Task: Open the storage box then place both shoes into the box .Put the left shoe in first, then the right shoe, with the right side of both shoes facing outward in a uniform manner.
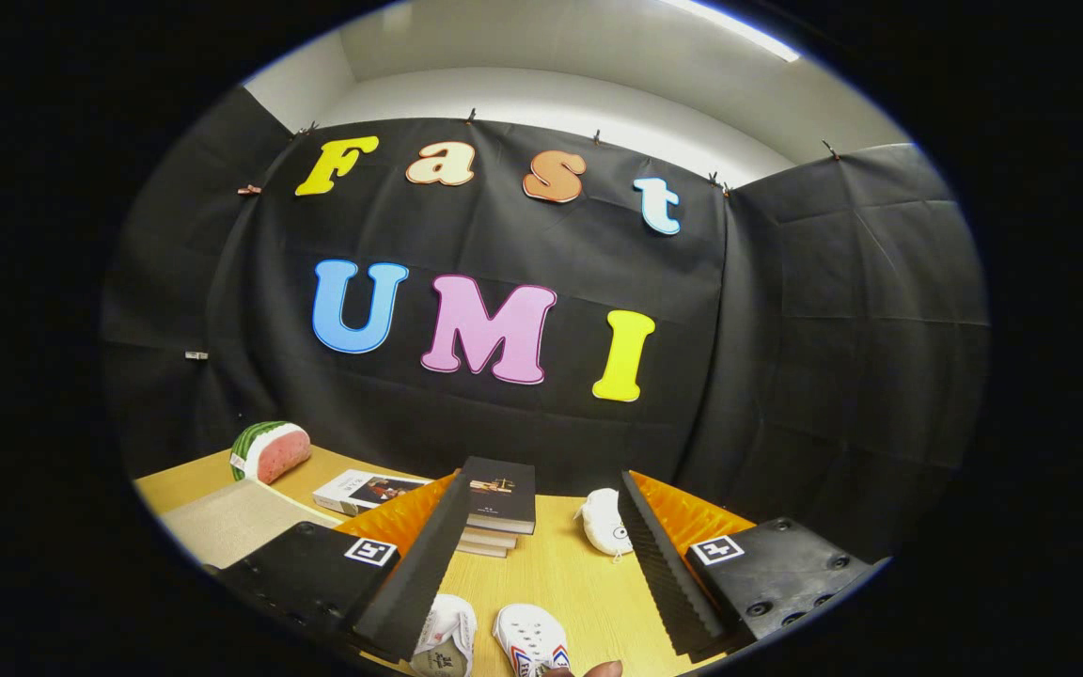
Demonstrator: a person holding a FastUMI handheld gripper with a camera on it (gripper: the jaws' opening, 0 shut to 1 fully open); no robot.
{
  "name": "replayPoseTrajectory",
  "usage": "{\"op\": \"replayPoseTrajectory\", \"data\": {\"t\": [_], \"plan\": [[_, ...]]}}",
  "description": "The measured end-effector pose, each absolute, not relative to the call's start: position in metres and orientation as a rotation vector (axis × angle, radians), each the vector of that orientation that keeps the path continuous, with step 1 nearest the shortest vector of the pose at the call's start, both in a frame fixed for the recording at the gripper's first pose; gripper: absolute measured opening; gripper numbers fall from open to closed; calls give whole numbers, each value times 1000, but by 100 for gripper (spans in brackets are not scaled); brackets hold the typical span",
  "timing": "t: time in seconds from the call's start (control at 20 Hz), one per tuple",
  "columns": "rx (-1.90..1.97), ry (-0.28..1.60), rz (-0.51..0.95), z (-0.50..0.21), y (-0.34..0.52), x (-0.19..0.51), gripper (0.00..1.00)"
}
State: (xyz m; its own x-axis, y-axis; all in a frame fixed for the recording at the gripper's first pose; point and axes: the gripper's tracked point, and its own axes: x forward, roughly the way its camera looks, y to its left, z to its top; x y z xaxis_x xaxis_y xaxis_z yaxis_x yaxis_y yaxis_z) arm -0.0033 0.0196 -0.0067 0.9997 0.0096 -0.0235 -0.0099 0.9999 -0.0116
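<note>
Wooden bench (pixel 560 574), tongs (pixel 532 564) spread empty, shoes (pixel 530 639) between them look light, soft; I'd pinch a heel rim.

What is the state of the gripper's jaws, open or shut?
Open. The gripper has its jaws spread wide apart, with bare table between them. Two white shoes lie between the jaws, untouched.

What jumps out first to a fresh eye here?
The open gripper, its fingers spread wide over the light wooden table. Between the fingers near their base lie two small white shoes, with a fingertip beside them. Beyond the fingers sit a stack of dark-covered books and, further off, a watermelon-slice cushion.
</note>
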Motion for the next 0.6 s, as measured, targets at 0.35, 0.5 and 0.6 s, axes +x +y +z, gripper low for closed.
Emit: {"op": "replayPoseTrajectory", "data": {"t": [0.35, 0.5, 0.6], "plan": [[135, 204, 263, -37, 74, 3, 97], [267, 311, 423, -54, 103, -3, 98], [382, 403, 518, -68, 122, -7, 98]]}}
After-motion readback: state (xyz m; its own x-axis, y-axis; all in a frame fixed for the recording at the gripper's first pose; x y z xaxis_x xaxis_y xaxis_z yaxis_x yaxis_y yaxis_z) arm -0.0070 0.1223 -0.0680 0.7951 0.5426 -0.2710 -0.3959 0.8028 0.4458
